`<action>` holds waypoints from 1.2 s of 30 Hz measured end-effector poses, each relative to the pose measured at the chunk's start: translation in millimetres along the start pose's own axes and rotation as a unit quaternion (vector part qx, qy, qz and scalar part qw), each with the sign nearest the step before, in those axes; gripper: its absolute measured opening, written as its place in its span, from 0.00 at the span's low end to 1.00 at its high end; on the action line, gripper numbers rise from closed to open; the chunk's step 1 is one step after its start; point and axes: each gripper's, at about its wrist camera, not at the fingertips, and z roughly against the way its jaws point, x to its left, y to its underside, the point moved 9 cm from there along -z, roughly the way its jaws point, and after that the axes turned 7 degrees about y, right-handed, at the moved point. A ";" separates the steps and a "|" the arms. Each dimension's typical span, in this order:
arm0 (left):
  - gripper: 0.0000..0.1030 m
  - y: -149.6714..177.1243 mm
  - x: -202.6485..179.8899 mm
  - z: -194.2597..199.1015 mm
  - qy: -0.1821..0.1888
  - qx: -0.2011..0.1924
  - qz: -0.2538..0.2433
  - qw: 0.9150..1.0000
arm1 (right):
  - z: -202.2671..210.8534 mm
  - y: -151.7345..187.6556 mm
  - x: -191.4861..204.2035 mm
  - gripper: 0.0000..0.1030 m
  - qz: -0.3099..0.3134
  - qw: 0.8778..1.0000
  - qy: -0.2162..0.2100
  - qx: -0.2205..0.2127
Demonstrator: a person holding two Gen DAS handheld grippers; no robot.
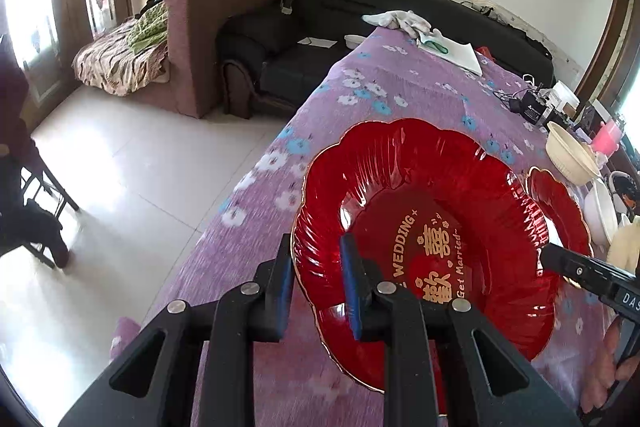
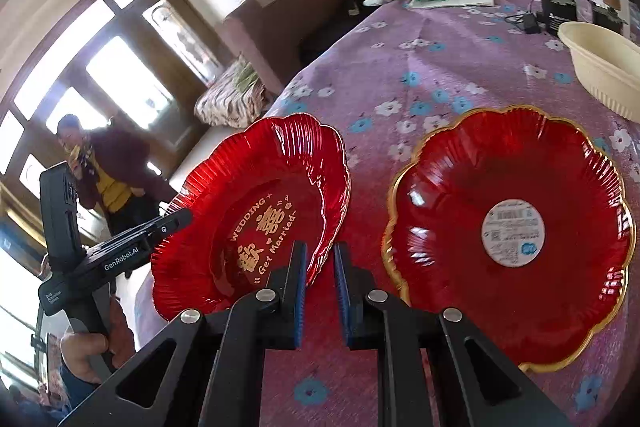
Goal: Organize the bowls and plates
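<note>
between left fingers (image 1: 354, 283): plate rim (image 1: 298, 259)

Bright daylight from blown-out windows (image 2: 120, 83) — glare on floor, fisheye bending, dark corners, tablecloth (image 1: 248, 203) smeared.

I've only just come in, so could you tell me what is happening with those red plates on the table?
A person is sorting dishes with two handheld tongs. Both the left tongs and the right tongs straddle opposite rims of the red wedding plate, which is tilted up off the purple floral tablecloth. The other red plate, with a round sticker in its centre, lies flat beside it, untouched. A cream bowl sits further back.
</note>
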 end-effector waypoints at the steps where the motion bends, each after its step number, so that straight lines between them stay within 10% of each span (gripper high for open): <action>1: 0.21 4.3 1.0 4.8 0.001 0.000 0.001 1.000 | 1.1 1.6 2.7 0.15 0.005 1.000 -0.001 0.002; 16: 0.23 36.6 0.0 36.5 0.003 -0.004 -0.006 1.000 | 9.0 35.0 14.9 0.17 0.019 0.999 -0.005 0.030; 26: 0.55 19.4 -2.4 75.4 -0.005 -0.048 -0.009 0.999 | 44.9 24.7 4.8 0.18 0.026 1.000 0.000 -0.004; 36: 0.75 -1.3 -126.8 64.7 0.075 -0.027 -0.098 0.992 | 111.1 -26.1 -87.4 0.34 -0.056 0.985 0.124 -0.108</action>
